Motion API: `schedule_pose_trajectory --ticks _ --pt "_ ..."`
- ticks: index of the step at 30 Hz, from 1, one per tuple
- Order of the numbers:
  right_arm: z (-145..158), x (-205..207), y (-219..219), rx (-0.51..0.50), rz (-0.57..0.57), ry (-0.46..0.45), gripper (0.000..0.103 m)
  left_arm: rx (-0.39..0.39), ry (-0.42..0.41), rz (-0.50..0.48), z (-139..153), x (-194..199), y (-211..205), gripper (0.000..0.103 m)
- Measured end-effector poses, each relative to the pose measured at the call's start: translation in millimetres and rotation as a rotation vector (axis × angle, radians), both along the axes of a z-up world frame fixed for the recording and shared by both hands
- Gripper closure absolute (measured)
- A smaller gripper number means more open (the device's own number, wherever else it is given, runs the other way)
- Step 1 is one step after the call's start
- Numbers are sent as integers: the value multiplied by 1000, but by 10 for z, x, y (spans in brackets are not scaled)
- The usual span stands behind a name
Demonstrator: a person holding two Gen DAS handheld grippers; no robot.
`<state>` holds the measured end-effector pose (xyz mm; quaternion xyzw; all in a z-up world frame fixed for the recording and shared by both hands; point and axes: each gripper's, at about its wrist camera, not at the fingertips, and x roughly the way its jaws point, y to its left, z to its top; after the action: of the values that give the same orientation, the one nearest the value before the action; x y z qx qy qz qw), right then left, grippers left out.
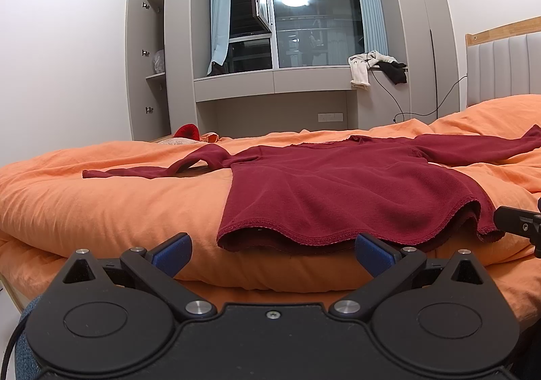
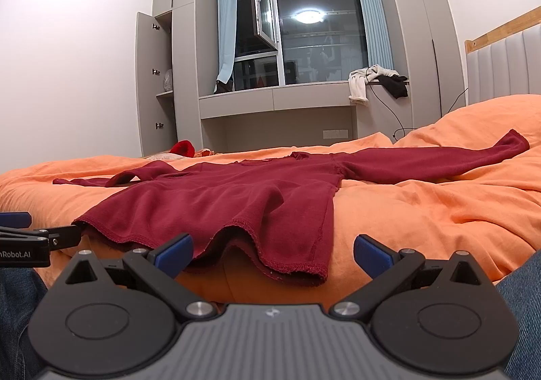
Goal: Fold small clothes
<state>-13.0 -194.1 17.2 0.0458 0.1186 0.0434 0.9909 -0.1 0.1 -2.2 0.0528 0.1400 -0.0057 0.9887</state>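
A dark red long-sleeved top (image 1: 338, 184) lies spread flat on the orange bed cover (image 1: 101, 204), hem toward me, sleeves stretched out left and right. It also shows in the right wrist view (image 2: 236, 197). My left gripper (image 1: 272, 253) is open and empty, just short of the hem's left part. My right gripper (image 2: 272, 253) is open and empty, just short of the hem's right corner. The right gripper's tip shows at the right edge of the left wrist view (image 1: 517, 222); the left gripper shows at the left edge of the right wrist view (image 2: 37, 239).
The bed's padded headboard (image 1: 503, 65) stands at the right. A window ledge (image 1: 270, 79) behind the bed holds a white and a black garment (image 1: 375, 67). An open grey wardrobe (image 1: 148, 65) stands at the left. A red item (image 1: 186, 131) lies at the bed's far edge.
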Motion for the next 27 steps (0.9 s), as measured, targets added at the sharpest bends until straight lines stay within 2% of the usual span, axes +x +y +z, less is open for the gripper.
schedule_pose_trajectory --ticks 27 --pt "0 2 7 -1 -1 3 0 -3 0 0 -3 1 8 0"
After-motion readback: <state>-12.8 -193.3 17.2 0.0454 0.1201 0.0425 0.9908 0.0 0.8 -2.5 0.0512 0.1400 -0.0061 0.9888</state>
